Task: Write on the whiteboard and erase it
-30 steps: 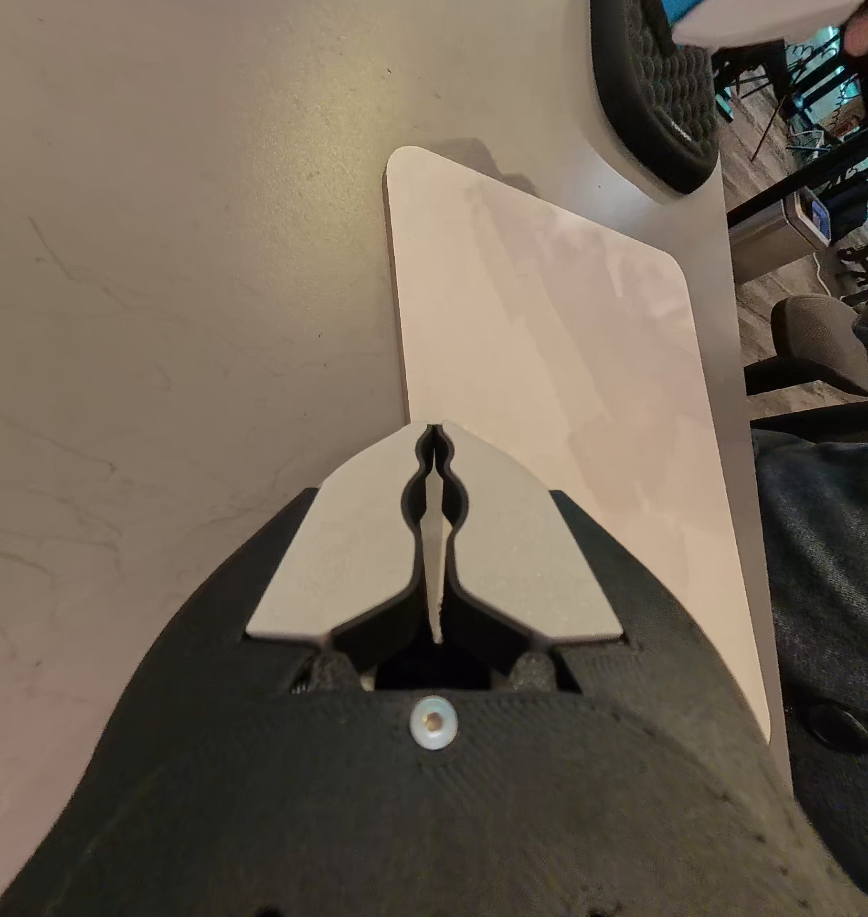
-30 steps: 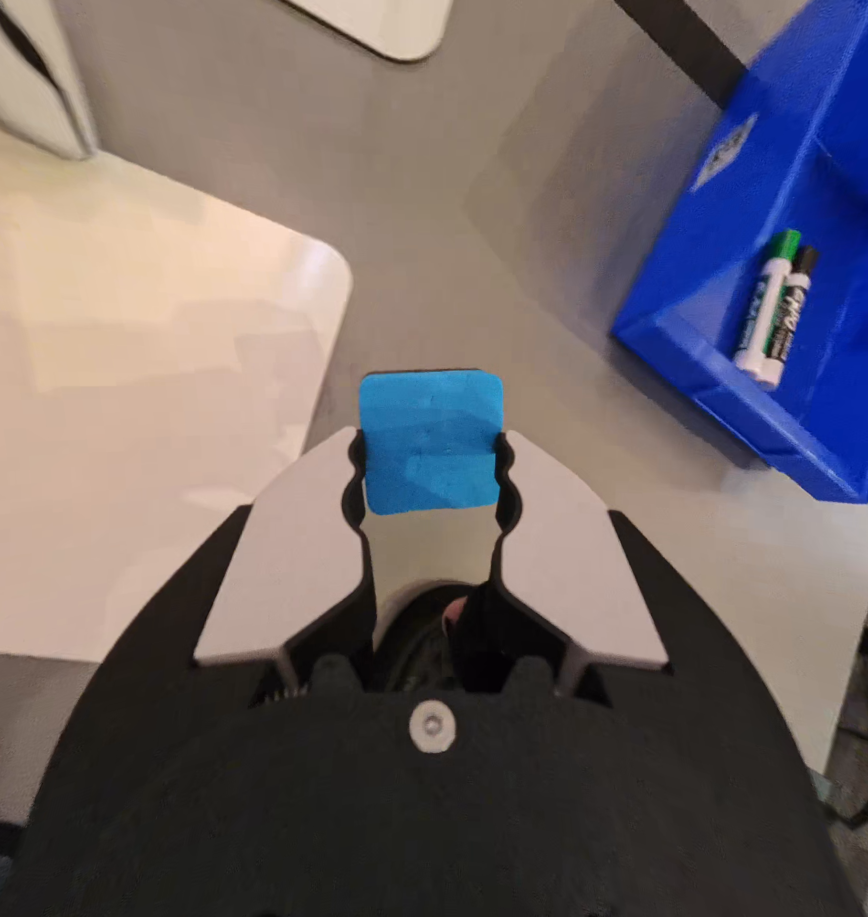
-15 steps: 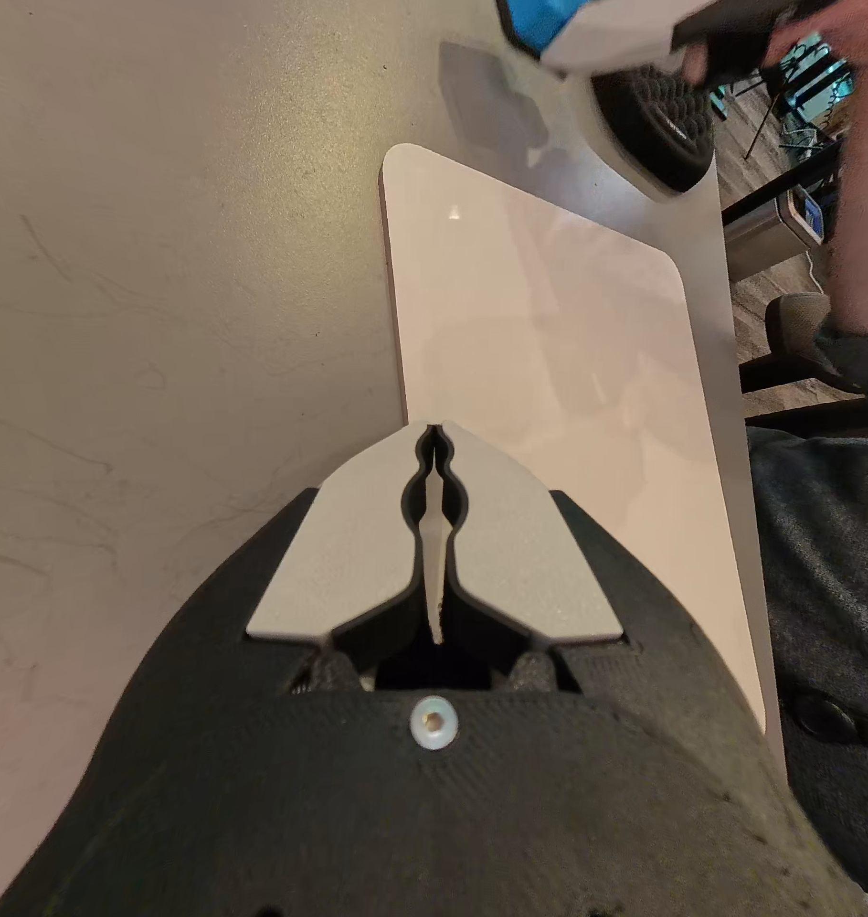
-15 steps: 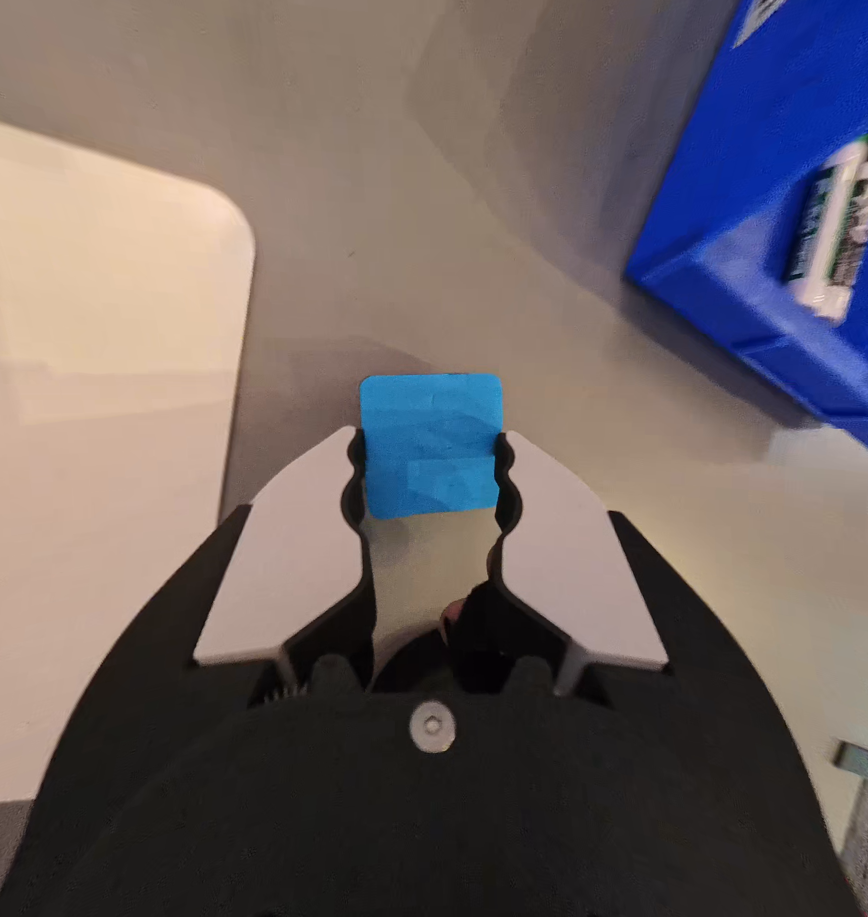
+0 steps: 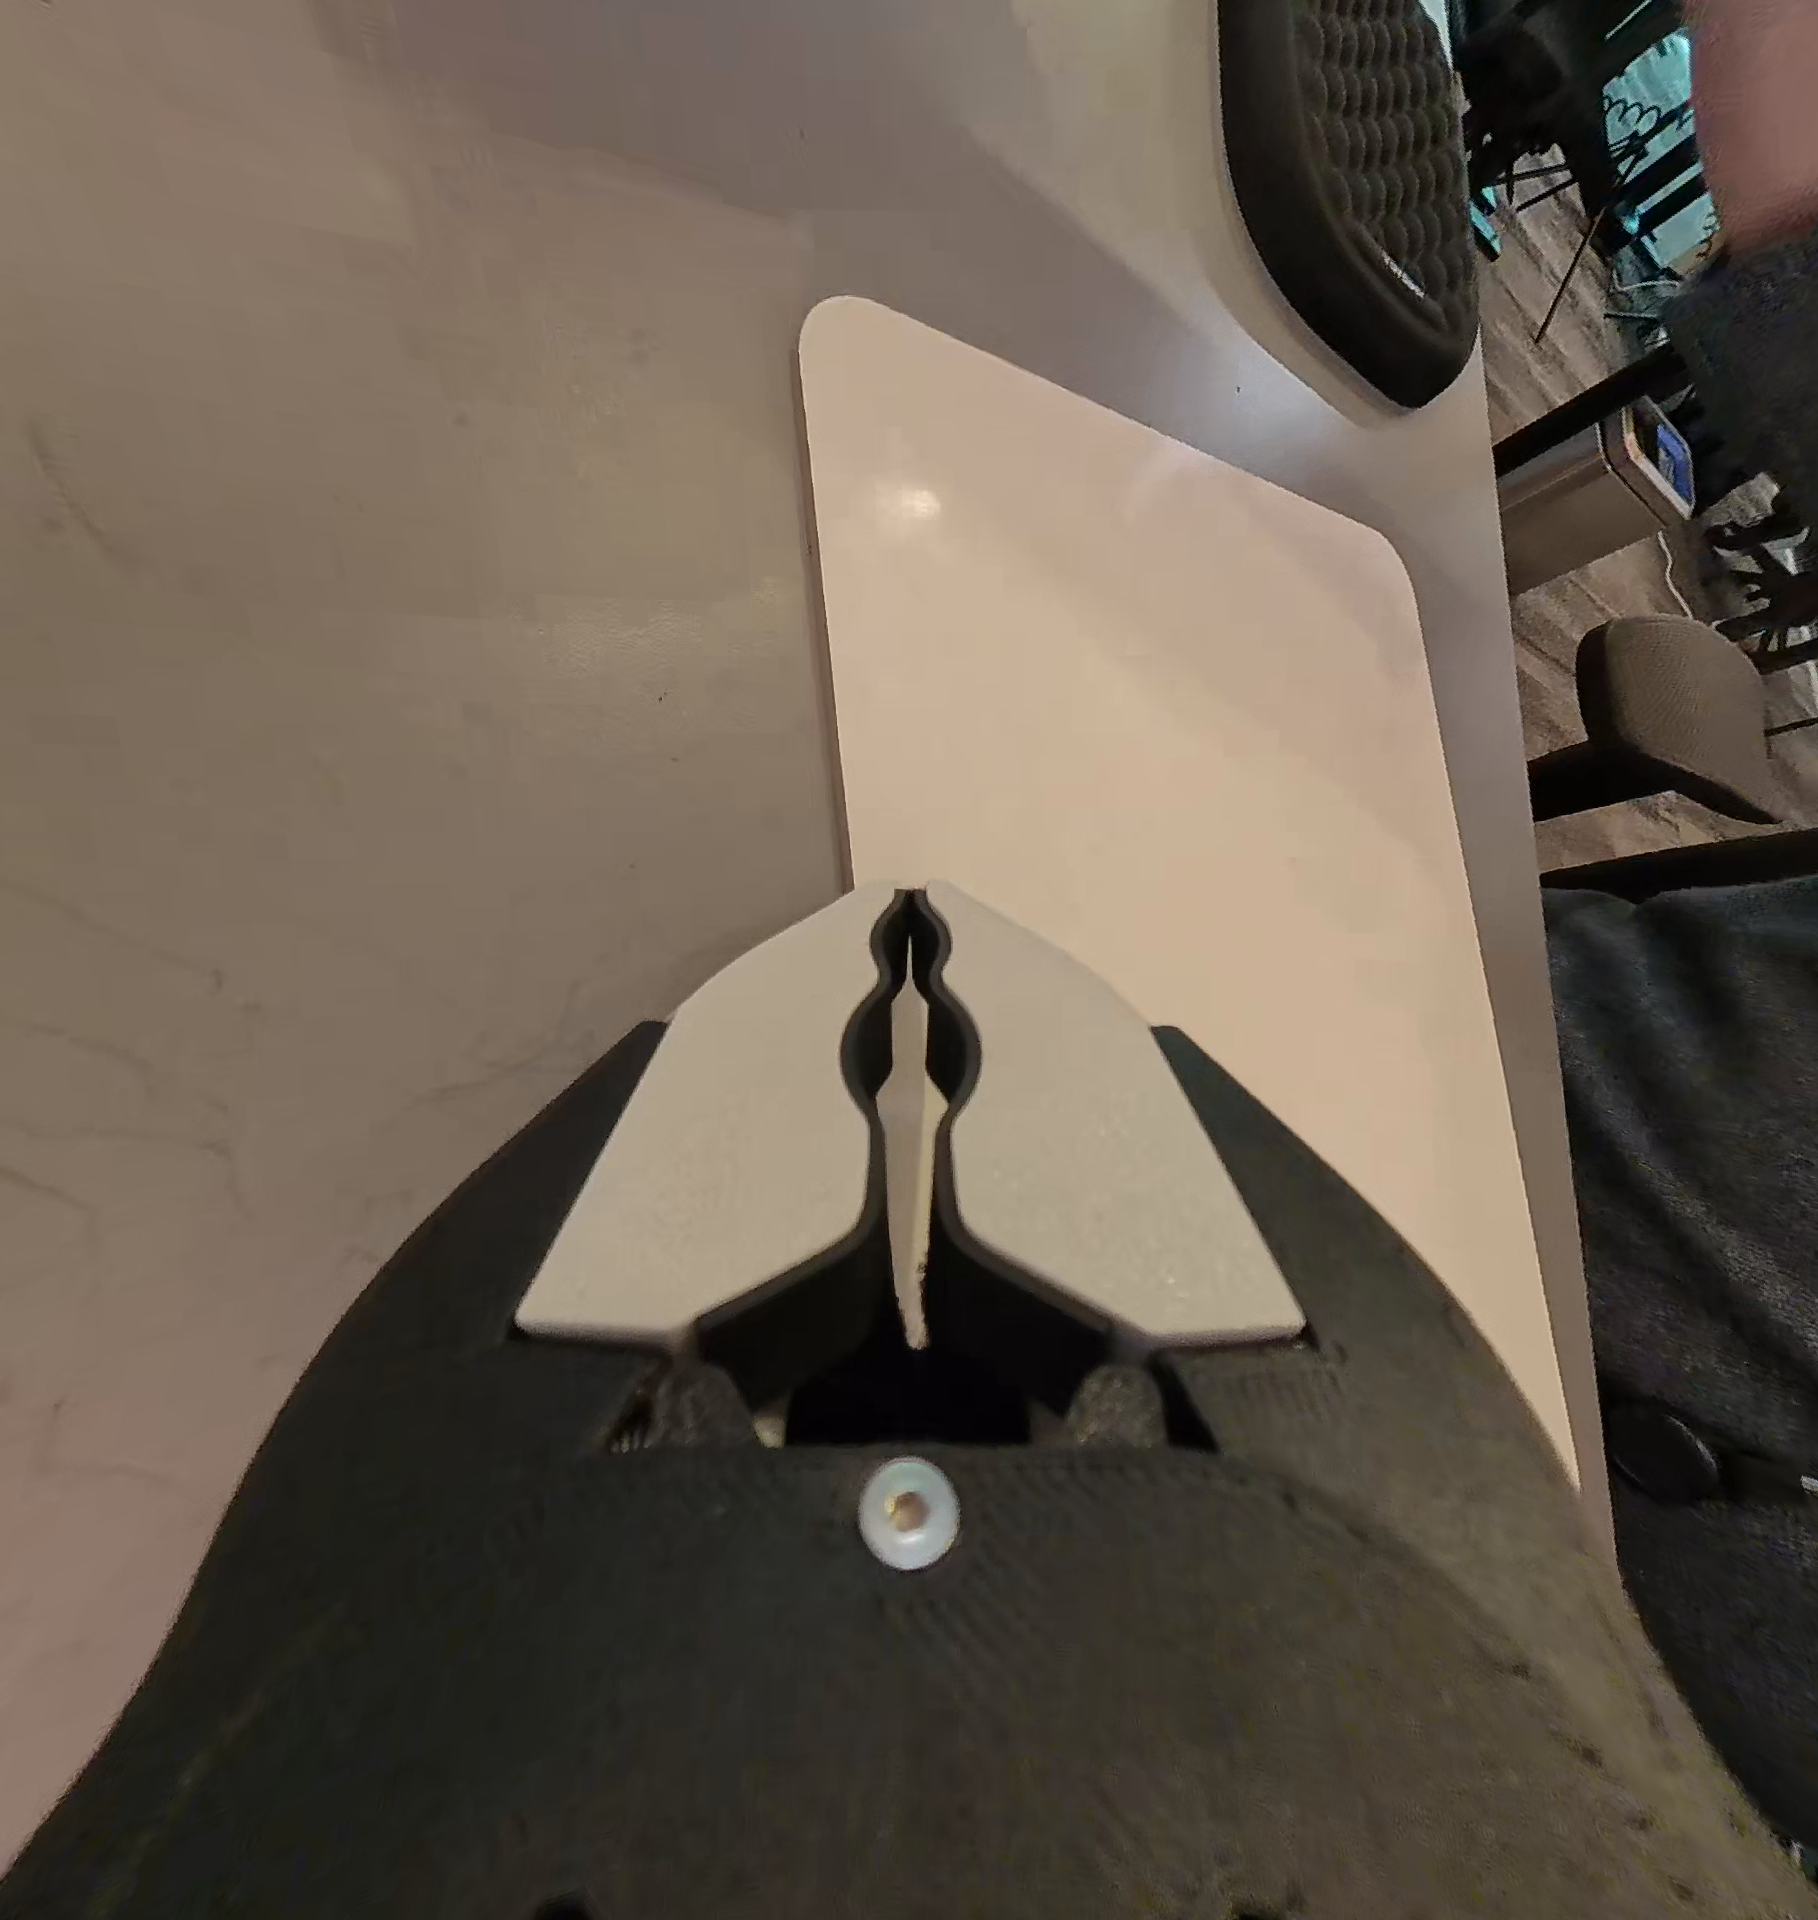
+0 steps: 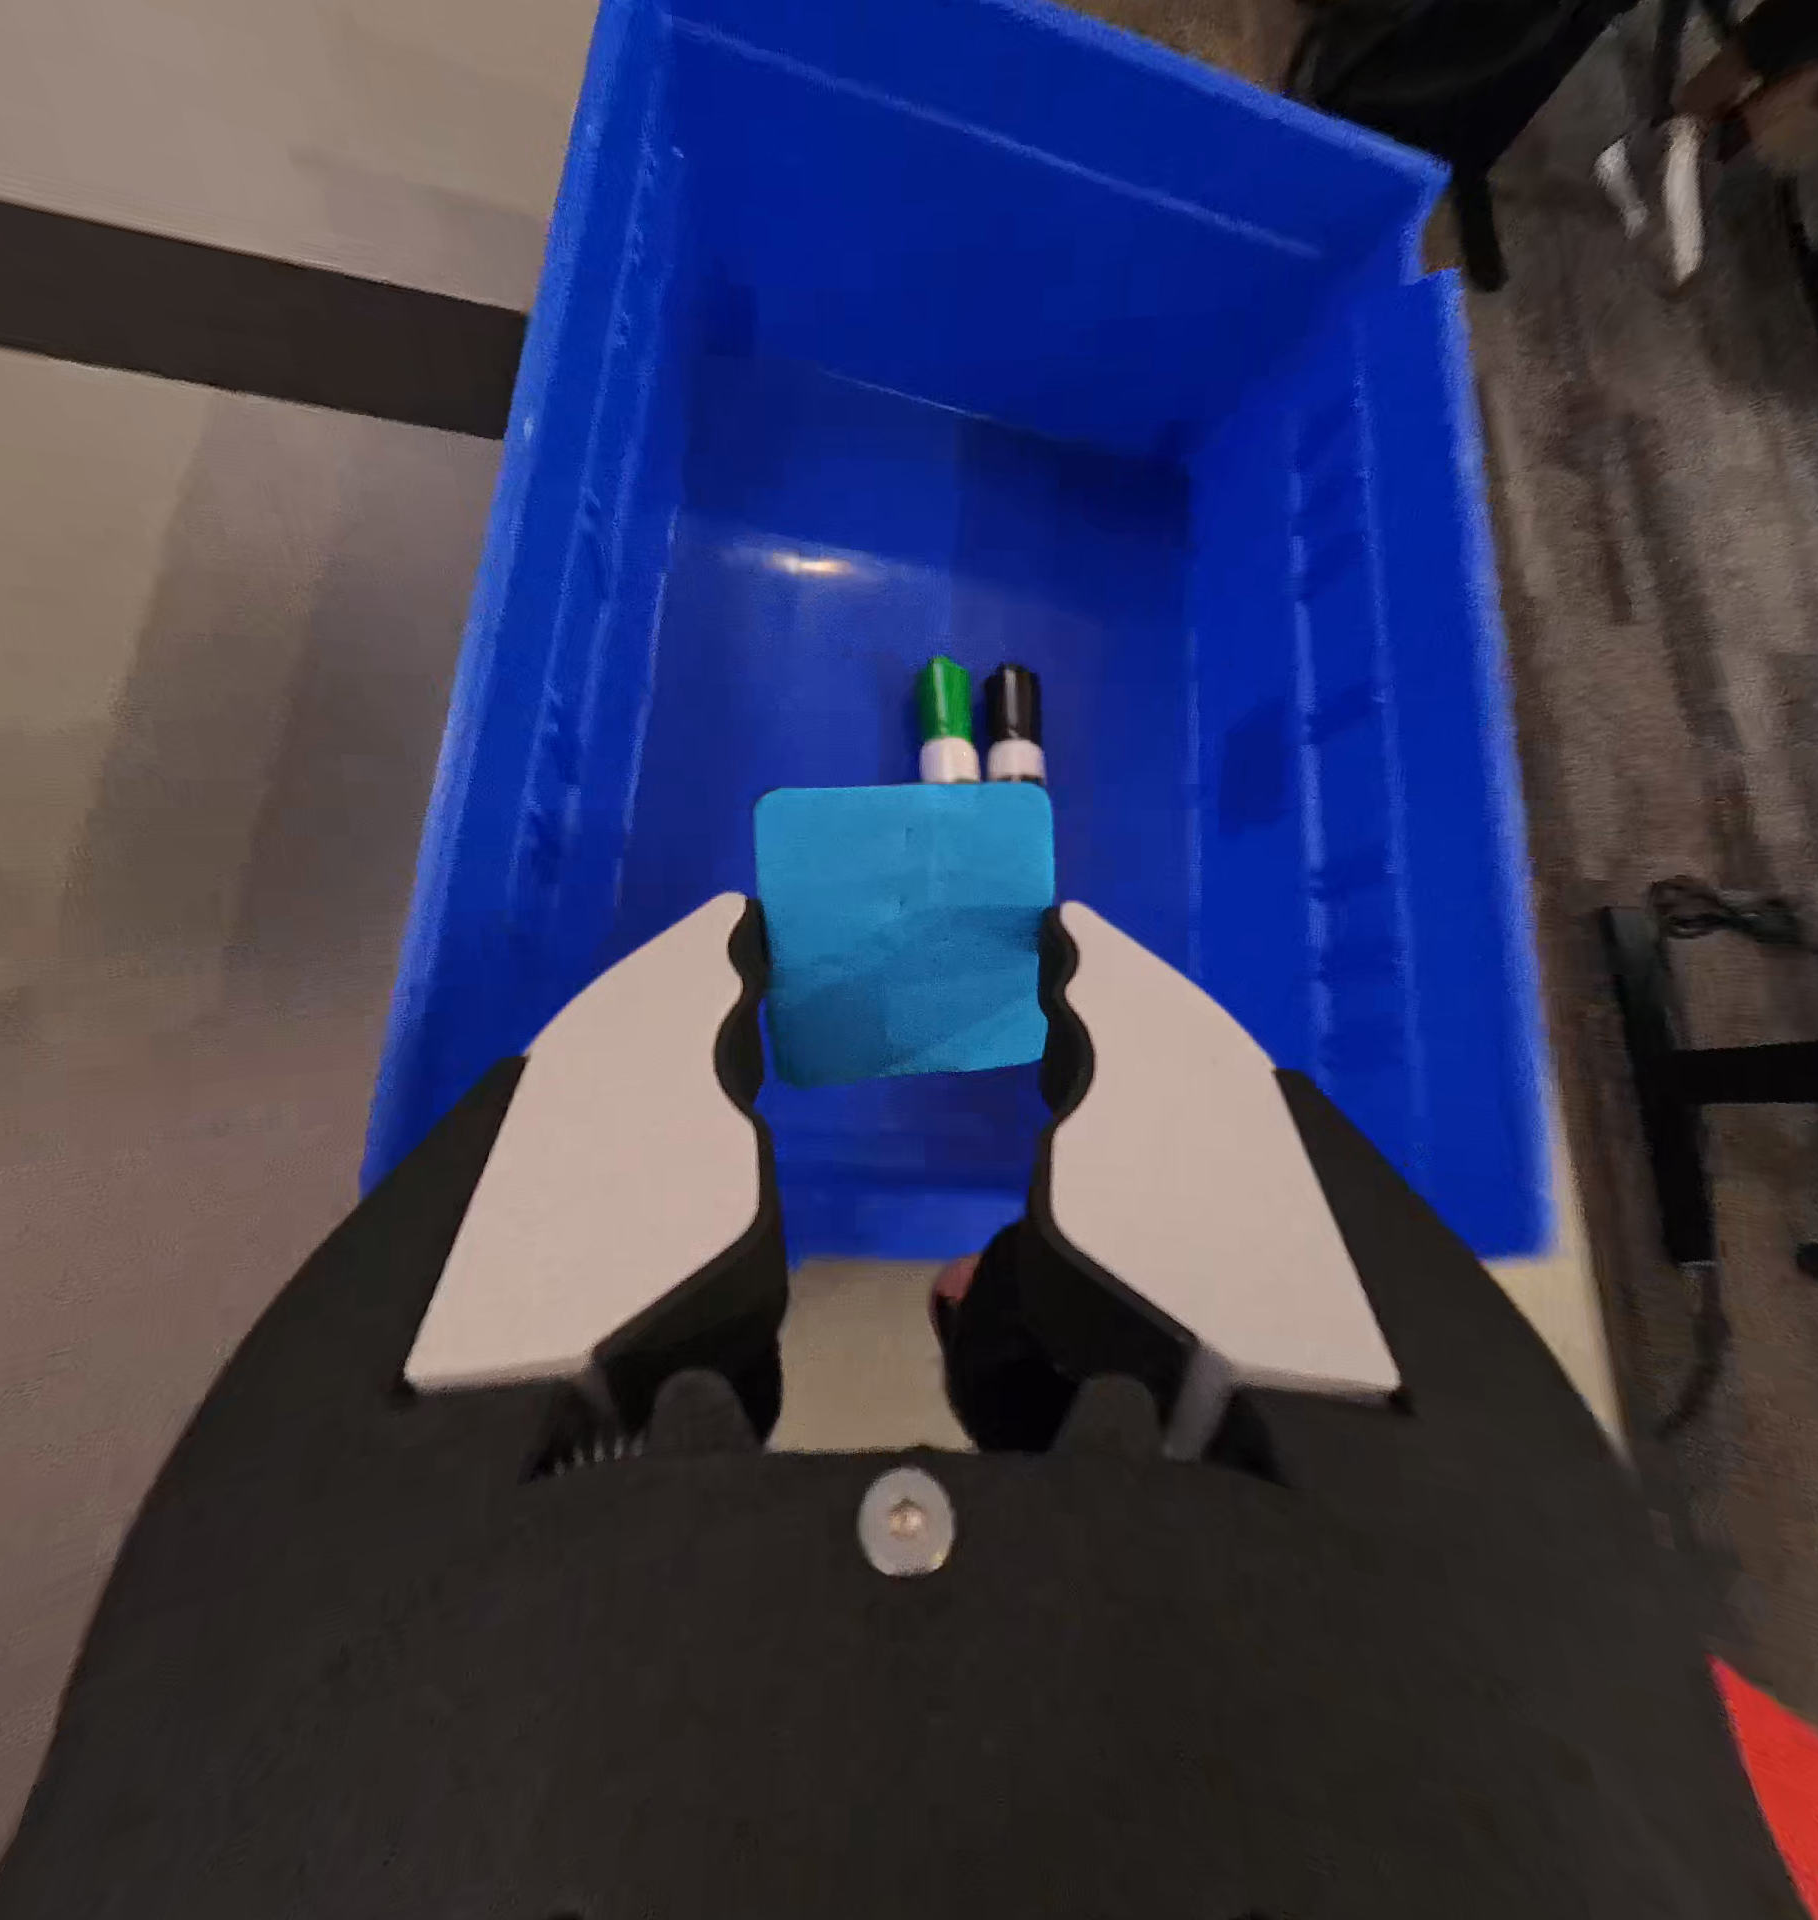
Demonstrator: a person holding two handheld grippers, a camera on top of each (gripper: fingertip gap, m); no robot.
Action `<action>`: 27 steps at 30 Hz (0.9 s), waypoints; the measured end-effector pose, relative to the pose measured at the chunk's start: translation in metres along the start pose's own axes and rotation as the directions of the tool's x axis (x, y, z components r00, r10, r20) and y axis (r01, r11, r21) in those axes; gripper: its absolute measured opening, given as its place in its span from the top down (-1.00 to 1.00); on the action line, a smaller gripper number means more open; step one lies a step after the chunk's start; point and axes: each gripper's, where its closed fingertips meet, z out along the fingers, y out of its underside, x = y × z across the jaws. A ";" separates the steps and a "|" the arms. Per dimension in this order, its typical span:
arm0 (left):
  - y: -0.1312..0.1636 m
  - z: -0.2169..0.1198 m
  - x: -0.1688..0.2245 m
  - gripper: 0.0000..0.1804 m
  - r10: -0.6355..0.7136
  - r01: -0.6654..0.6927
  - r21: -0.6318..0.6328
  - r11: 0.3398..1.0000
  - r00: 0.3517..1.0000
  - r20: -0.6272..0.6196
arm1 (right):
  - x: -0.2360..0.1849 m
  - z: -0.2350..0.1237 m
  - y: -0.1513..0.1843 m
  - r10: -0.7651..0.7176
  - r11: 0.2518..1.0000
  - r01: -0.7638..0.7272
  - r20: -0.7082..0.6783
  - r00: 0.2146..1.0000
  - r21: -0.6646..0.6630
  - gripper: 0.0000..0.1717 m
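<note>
With the left gripper (image 5: 910, 894) closed on nothing over the whiteboard (image 5: 1144, 779), the right gripper (image 6: 903, 925), clamped on the blue eraser (image 6: 900, 935) above the blue bin (image 6: 988, 312), risks dropping it onto the 2 markers (image 6: 978, 727) and jostling them if released here.

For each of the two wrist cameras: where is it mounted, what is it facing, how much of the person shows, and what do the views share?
Left wrist view: sits on the left gripper, looking down along shut jaws at the whiteboard on the table; a grey sleeve shows at right.
Right wrist view: sits on the right gripper, whose jaws grip a blue eraser over the blue bin holding two markers.
Shared: only the grey tabletop.
</note>
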 end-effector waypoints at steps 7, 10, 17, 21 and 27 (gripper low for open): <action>0.001 0.000 0.001 0.99 -0.006 0.006 -0.007 1.000 1.000 -0.018 | -0.008 0.023 0.000 0.061 0.998 -0.061 0.031 0.998 0.006 0.14; 0.001 0.000 0.002 0.99 -0.009 0.009 -0.010 1.000 1.000 -0.026 | -0.002 0.000 0.001 0.038 0.995 -0.038 -0.006 0.999 0.088 0.18; 0.001 0.001 0.002 0.99 -0.011 0.010 -0.012 1.000 0.999 -0.031 | 0.003 -0.033 0.018 -0.004 0.976 0.009 -0.020 1.000 0.220 0.35; 0.001 0.001 0.002 0.99 -0.011 0.011 -0.012 1.000 0.999 -0.033 | 0.002 -0.027 0.003 -0.052 0.968 0.054 -0.015 0.999 0.247 0.37; 0.001 0.001 0.003 0.99 -0.020 0.019 -0.017 1.000 0.999 -0.048 | -0.009 0.025 -0.052 -0.122 0.979 0.101 0.112 0.986 0.178 0.27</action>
